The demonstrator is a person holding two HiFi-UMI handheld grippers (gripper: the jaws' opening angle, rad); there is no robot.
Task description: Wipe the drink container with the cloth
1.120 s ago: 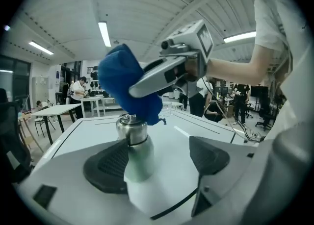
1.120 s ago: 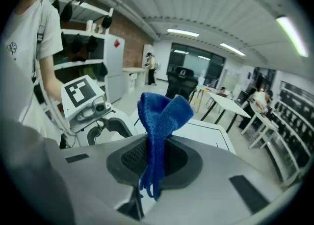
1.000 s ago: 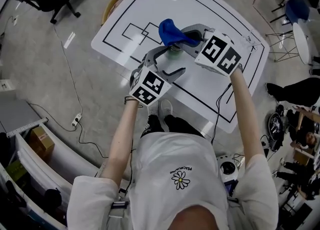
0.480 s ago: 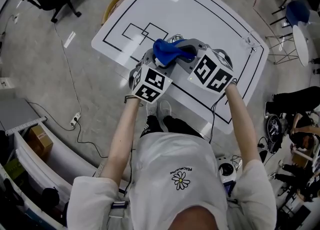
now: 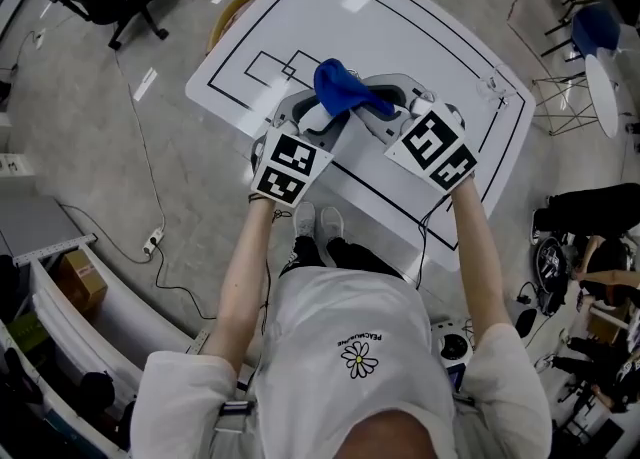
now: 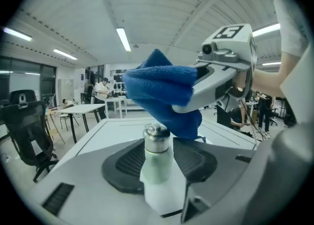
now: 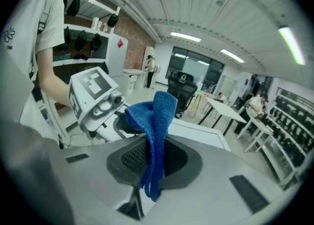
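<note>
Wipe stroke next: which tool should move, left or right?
Right. The right tool grips the blue cloth, by the cap of the drink container; the left tool, jaws having just been closing, holds that container between them.

A person wears a white short-sleeved T-shirt (image 5: 345, 347) printed with a small daisy (image 5: 360, 358) under a line of lettering, along with dark trousers (image 5: 352, 253) and white sneakers (image 5: 318, 219). The left gripper (image 5: 318, 119) and right gripper (image 5: 375, 105) are pale grey moulded shells with dark mesh pads (image 6: 125, 160) set into the jaws. The left marker cube (image 5: 290, 169) and right marker cube (image 5: 432, 150) are white with black squares, and a thin black cable (image 5: 428, 242) trails from the right gripper.
</note>
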